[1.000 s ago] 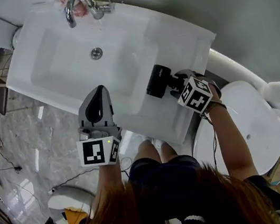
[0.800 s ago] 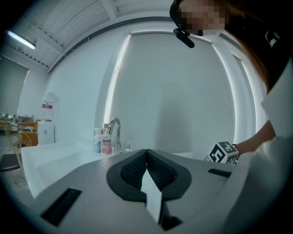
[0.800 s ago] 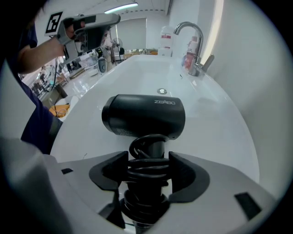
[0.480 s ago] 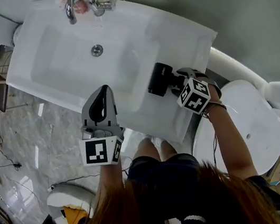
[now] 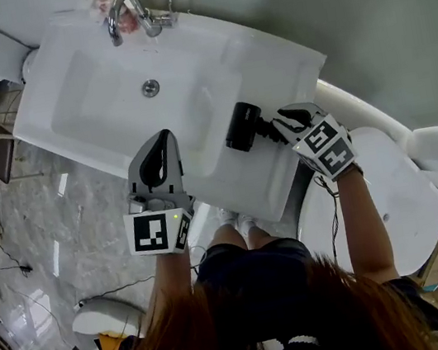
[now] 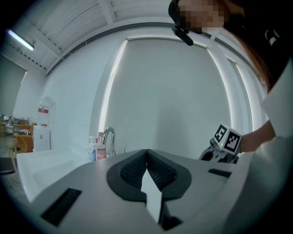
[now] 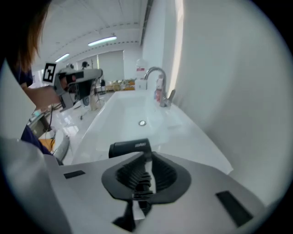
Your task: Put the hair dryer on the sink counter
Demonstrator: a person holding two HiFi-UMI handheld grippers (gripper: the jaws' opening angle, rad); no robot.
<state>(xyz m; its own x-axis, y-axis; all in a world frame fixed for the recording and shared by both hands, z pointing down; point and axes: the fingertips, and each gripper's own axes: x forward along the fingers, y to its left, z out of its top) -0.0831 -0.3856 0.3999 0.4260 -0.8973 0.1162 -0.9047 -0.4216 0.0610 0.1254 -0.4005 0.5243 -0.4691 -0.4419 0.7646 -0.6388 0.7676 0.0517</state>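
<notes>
The black hair dryer (image 5: pixel 242 126) lies on the flat right part of the white sink counter (image 5: pixel 288 65), barrel toward the basin and handle toward my right gripper (image 5: pixel 284 122). In the right gripper view the dryer (image 7: pixel 130 148) rests just beyond the right gripper (image 7: pixel 145 170). Its jaws have just been closing and stand narrow. A thin black ribbed piece shows in the gap, with a pale sliver beside it. My left gripper (image 5: pixel 159 138) hovers over the counter's front edge; in its own view the left gripper (image 6: pixel 146 154) has its pads together and nothing between them.
The basin with its drain (image 5: pixel 151 87) and chrome faucet (image 5: pixel 123 12) fills the counter's left. A small bottle (image 6: pixel 94 147) stands by the faucet (image 6: pixel 108 137). A white toilet (image 5: pixel 391 198) sits right of the counter, and a wall runs behind it.
The right gripper has drawn back and up from the dryer's handle, and its marker cube has turned. The dryer stays on the counter. The left gripper has barely shifted.
</notes>
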